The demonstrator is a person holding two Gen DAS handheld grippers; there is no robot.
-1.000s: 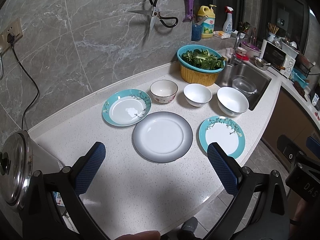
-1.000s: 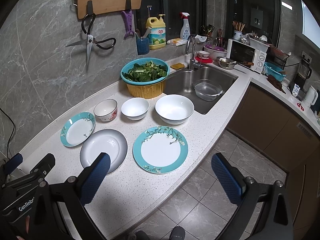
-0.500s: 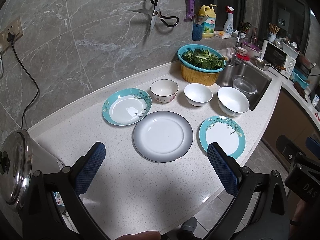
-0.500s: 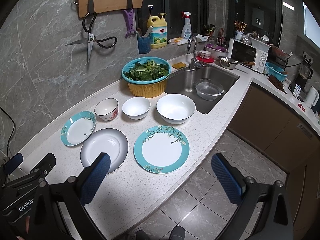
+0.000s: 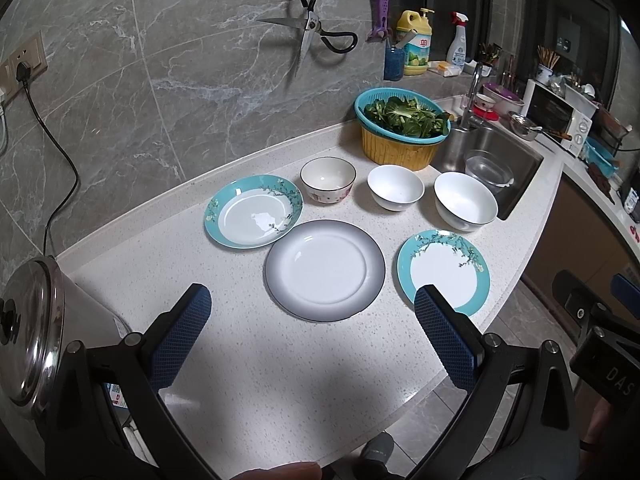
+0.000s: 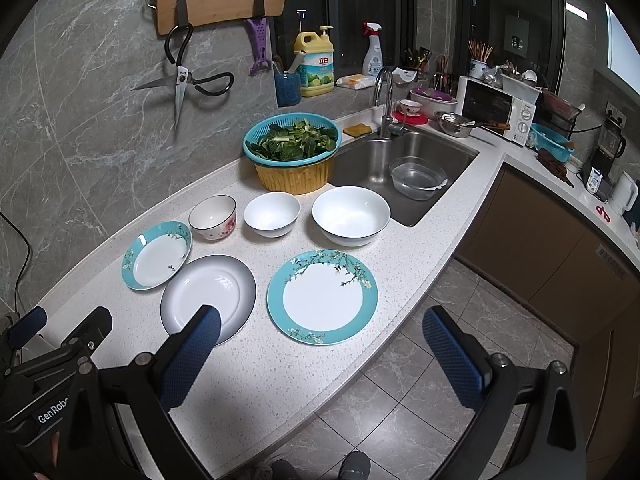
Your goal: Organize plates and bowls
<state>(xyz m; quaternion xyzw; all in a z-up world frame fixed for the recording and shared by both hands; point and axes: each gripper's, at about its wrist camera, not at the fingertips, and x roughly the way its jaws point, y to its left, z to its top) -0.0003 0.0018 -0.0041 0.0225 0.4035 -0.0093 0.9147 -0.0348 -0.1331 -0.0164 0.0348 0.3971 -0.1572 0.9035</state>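
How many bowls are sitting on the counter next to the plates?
3, in a row behind the plates: a flowered bowl on the left, a small white bowl in the middle, a large white bowl nearest the sink.

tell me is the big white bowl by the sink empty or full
Empty: the big white bowl sits upright, its bare white inside visible in both views.

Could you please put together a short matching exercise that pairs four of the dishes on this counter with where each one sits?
Things:
1. grey-rimmed plate
2. large white bowl
3. flowered bowl
4. small white bowl

Places:
A. beside the sink, at the right end of the bowl row
B. middle of the bowl row
C. left end of the bowl row, behind the deep teal plate
D. between the two teal-rimmed plates

Pairs: 1-D, 2-A, 3-C, 4-B
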